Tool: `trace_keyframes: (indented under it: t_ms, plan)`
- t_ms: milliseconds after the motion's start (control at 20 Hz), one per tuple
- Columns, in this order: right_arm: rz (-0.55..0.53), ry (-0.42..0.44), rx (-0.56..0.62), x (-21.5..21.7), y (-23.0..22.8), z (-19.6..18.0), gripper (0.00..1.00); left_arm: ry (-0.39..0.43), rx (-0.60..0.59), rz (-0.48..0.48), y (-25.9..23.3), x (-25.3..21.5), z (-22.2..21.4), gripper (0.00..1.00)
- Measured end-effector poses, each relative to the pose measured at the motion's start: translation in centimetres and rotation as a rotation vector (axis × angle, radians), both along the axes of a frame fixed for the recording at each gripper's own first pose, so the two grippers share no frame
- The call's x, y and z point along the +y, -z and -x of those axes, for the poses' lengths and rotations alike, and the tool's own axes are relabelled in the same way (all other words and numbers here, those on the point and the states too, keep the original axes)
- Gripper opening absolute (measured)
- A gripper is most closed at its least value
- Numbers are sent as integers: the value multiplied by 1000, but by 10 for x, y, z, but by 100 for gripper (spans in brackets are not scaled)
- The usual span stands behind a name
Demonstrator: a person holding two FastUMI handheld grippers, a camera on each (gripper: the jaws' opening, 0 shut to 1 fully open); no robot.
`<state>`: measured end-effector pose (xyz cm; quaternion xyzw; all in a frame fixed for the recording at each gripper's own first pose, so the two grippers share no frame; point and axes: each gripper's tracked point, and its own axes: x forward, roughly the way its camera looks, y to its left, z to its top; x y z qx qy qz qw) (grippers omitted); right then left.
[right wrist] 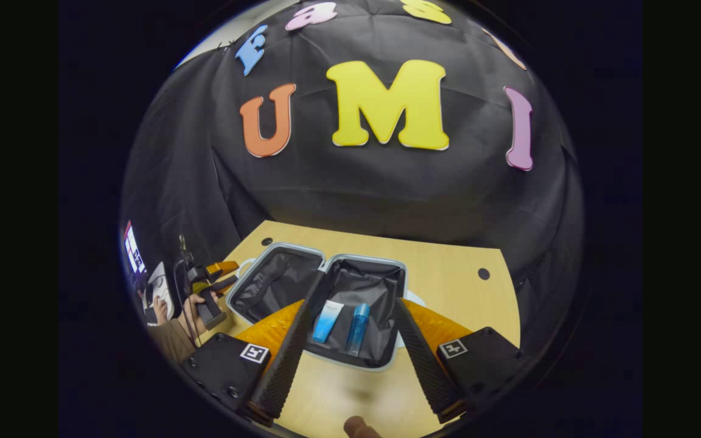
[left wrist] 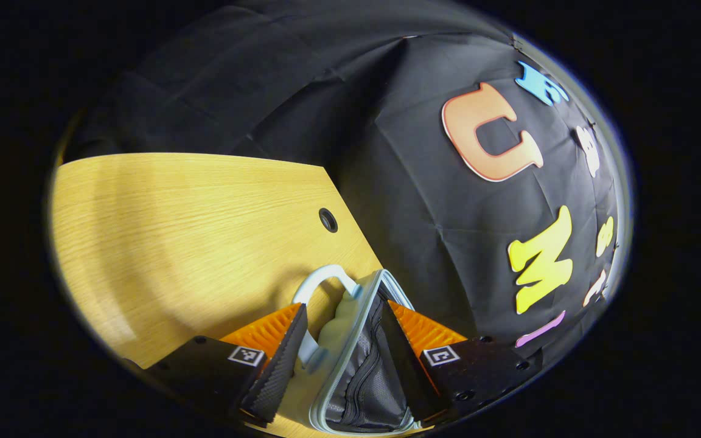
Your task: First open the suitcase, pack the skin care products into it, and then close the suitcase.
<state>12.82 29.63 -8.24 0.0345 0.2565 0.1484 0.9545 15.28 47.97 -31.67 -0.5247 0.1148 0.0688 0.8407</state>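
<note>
- We are seeing a light wooden table (right wrist: 448,274) filling the lower middle of the right gripper view, with round holes near its far corners.
- An open suitcase (right wrist: 241,280) is lying flat on it, left of centre.
- In the left gripper view, the table is spreading across the left half.

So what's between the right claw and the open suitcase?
Just bare wooden table, seen in the right gripper view. The right claw hangs open before the suitcase.

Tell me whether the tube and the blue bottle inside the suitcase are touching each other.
Apart. The right gripper view shows the tube and the blue bottle lying side by side in the open suitcase, with a strip of dark lining plainly visible between them.
</note>
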Motion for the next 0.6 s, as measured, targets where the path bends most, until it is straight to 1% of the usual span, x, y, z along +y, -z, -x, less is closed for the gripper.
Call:
trace_keyframes:
  t_ms: [150,200,250,300,350,400,450,500,550,600]
  plan:
    - [-10,15,-20,-14,-16,18,82,-19,-1,22,-3,5,5,78]
    - [-12,13,-21,-16,-17,22,82,-23,-2,27,-4,6,4,88]
    - [-12,18,-25,-19,-19,25,82,-25,-4,30,-5,6,4,79]
    - [-17,14,-28,-18,-18,27,79,-23,-1,27,-4,5,4,80]
    - [-21,11,-25,-18,-18,31,83,-24,3,25,-4,5,6,82]
    - [-30,1,-20,-16,-15,34,79,-27,4,28,-5,5,7,82]
    - [-35,1,-16,-16,-13,36,82,-25,6,37,-6,5,10,82]
    - [-44,-1,-13,-16,-12,38,82,-37,14,54,-5,6,14,82]
    - [-57,-3,-11,-13,-11,39,79,-47,9,81,-6,9,16,82]
    - [-67,2,-12,-10,-15,46,82,-45,10,102,-4,9,18,82]
